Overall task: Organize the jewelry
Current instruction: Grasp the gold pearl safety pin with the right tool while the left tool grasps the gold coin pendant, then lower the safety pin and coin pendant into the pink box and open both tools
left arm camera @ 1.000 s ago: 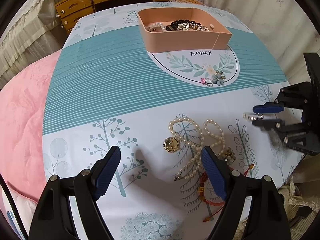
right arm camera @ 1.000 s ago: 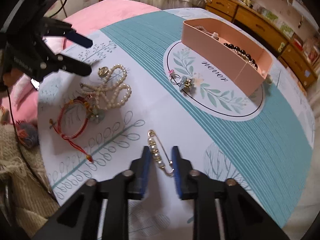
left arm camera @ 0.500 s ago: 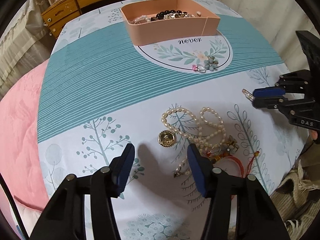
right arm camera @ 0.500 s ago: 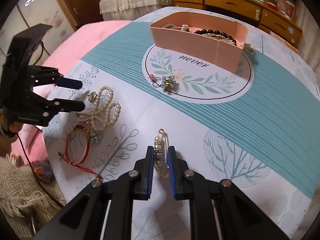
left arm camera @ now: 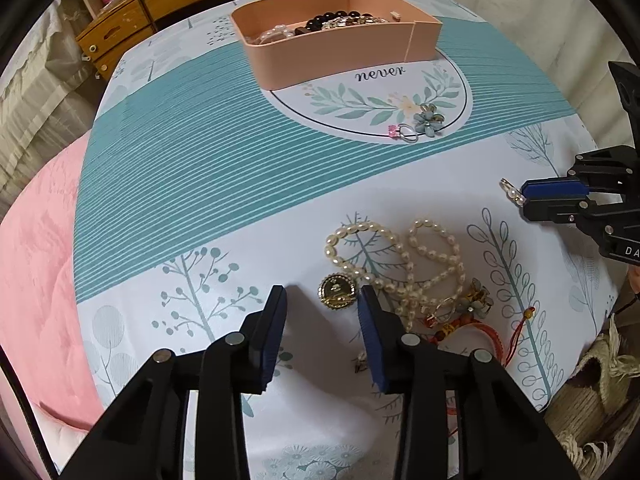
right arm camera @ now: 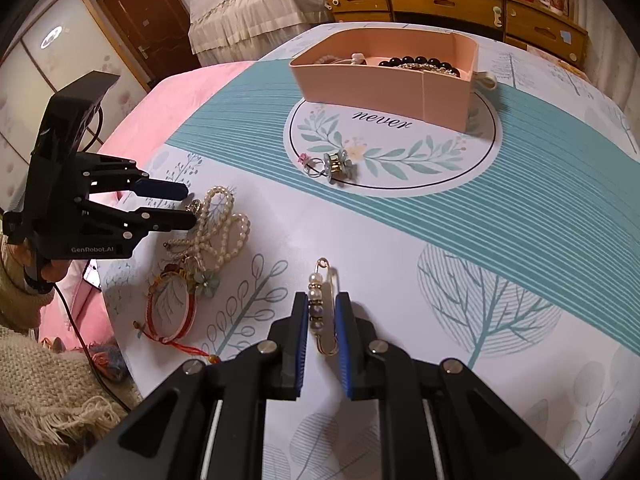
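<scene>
A gold round brooch [left arm camera: 337, 292] lies on the tablecloth between the fingertips of my left gripper [left arm camera: 322, 296]. Its jaws are closing and the pads stand apart from the brooch. To its right lie a pearl necklace [left arm camera: 400, 256] and a red cord bracelet [left arm camera: 472, 328]. My right gripper [right arm camera: 322, 308] is shut on a gold pin with pearls [right arm camera: 322, 292]. In the left wrist view the pin [left arm camera: 510, 190] sticks out of the right gripper [left arm camera: 552, 196]. The pink tray [left arm camera: 340, 56] with beads in it stands at the far side.
A pale blue flower clip [left arm camera: 428, 120] and a ring with a pink stone [left arm camera: 404, 133] lie on the round print in front of the tray. Wooden drawers [left arm camera: 180, 0] stand behind the table. A pink blanket [left arm camera: 36, 260] lies left, a fringed woven cloth [right arm camera: 48, 392] at the near edge.
My left gripper's jaws have narrowed a lot and moved in around the gold brooch. My right gripper has rolled and now clamps the pin.
</scene>
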